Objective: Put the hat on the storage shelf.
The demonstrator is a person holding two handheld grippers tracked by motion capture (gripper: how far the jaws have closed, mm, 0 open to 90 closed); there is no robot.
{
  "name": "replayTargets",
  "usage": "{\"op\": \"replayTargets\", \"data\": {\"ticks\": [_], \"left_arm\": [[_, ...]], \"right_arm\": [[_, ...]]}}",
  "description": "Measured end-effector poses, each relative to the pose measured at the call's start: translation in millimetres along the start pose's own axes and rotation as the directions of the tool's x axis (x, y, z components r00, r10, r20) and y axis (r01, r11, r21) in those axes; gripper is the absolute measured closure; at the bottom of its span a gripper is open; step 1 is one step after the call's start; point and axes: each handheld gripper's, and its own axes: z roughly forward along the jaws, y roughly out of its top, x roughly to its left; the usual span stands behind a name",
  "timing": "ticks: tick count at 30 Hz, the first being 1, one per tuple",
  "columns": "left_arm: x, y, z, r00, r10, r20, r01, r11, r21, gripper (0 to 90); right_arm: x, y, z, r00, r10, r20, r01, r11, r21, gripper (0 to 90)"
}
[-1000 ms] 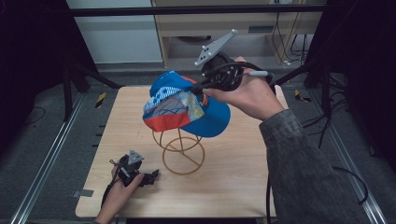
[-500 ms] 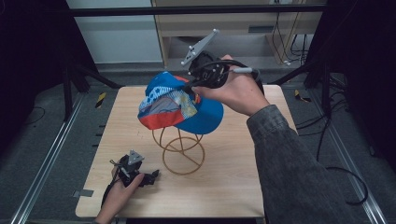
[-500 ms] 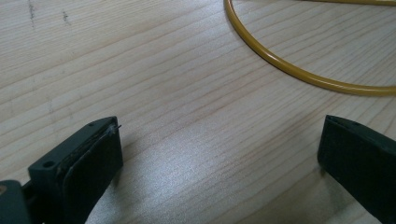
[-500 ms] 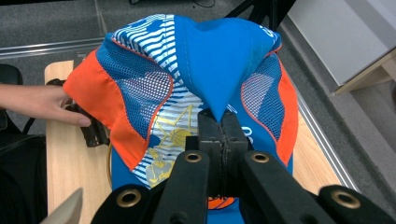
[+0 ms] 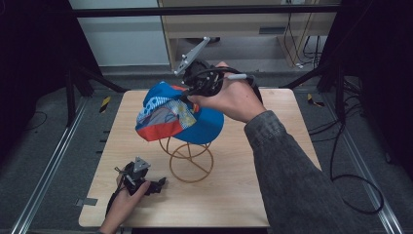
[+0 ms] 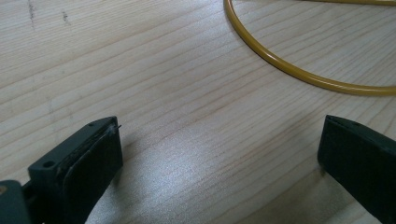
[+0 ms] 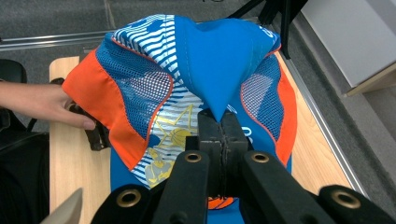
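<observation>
Wooden table [image 5: 272, 195]: right tool [image 7: 220, 122] pinches blue cap [image 7: 219, 56], lettering unreadable.

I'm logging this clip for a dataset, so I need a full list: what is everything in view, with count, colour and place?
cap: one, blue with orange, white-striped and mesh panels, held up over the stand, its cloth pinched in the right gripper's jaws.
wire stand: one, yellow, standing near the middle of the table, under the cap.
table: one, light wood, centre of the high view.
shelving: one unit, pale wood, beyond the table's far edge.
floor rails: two, grey metal, along the table's left and right sides.
left gripper: one, black, jaws open, low over the table at its near left corner.
right gripper: one, black, jaws shut on the cap.
sleeve: one, grey, on the right forearm.
</observation>
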Motion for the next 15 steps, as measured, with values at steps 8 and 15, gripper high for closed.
{"op": "replayTargets", "data": {"ticks": [8,15], "left_arm": [[-0.1,0.0,-0.1,1.0000,0.000,-0.001,0.000,1.0000,0.001,0.0],[-0.1,0.0,0.0,1.0000,0.001,-0.002,-0.001,1.0000,0.001,0.0]], "right_arm": [[2.3,2.9,8.7,0.9999,-0.005,-0.012,0.005,1.000,0.009,90.0],[2.4,0.9,18.2,0.9998,0.001,-0.018,0.000,1.000,0.023,90.0]]}}
